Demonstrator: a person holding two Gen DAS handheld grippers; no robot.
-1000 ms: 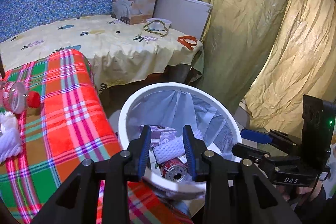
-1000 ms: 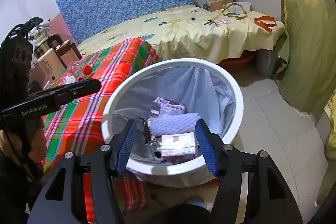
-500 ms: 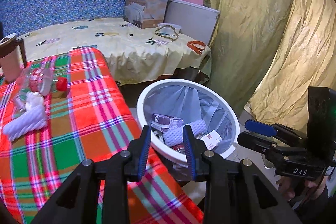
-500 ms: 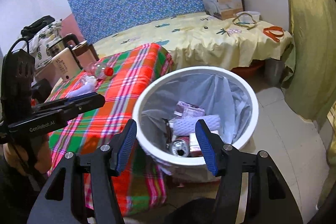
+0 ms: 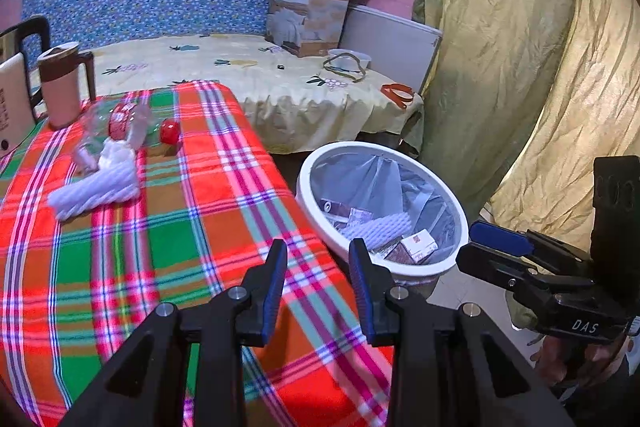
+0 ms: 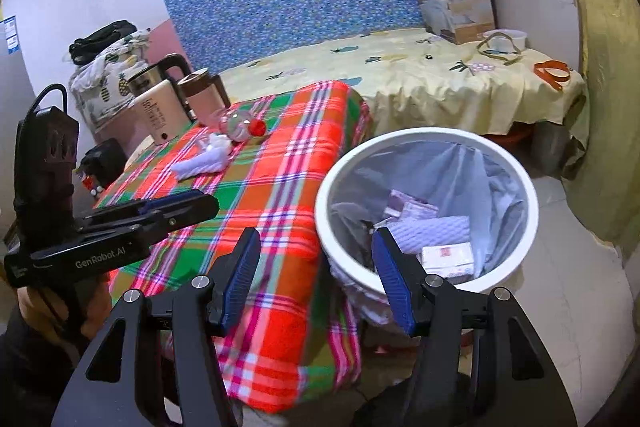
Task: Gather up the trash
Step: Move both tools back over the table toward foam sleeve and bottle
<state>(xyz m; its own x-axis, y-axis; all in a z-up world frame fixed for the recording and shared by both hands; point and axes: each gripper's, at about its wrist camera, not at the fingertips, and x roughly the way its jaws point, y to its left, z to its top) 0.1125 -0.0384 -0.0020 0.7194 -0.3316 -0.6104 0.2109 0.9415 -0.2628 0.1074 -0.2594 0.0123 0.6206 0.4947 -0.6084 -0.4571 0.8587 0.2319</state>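
Both tools, left tool (image 5: pixel 318 279) and right tool (image 6: pixel 316 275), are hanging parted and empty, bin (image 6: pixel 524 187) ahead right, bottle (image 5: pixel 132 119) far left.

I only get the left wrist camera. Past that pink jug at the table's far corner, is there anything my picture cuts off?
Observer: Yes. The right wrist view shows a steel kettle with a black handle behind the cream kettle, of which you see only an edge.
Operator: And beyond the table?
Observer: A black bag lies on a pile covered in pineapple-print cloth, against the wall.
Operator: What does the gadget carrying my camera look like from outside?
Observer: The left gripper is black with blue pads and has "GenRobot.AI" printed on its side. It hangs over the plaid tablecloth.
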